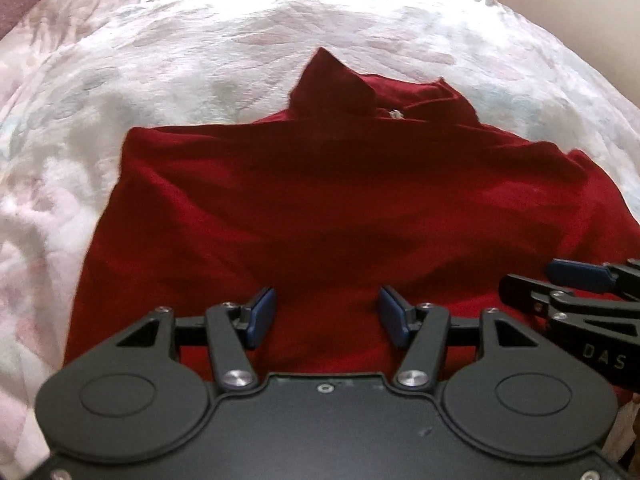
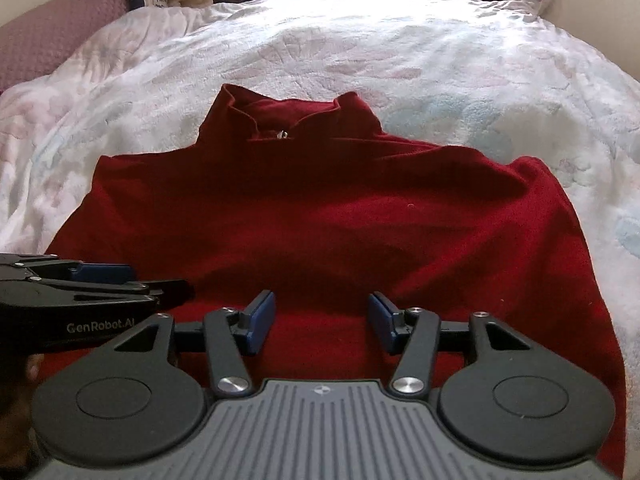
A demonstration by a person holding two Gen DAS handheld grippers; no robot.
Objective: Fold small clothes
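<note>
Red top (image 2: 320,232) lies spread, sleeves apparently tucked, on the blanket (image 2: 460,80); my left gripper (image 1: 327,316) and right gripper (image 2: 321,320) hover above it, jaws apart, final fold pending.

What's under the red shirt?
The red shirt lies on a pale floral blanket, which shows all around it. Anything beneath the cloth itself is covered.
</note>
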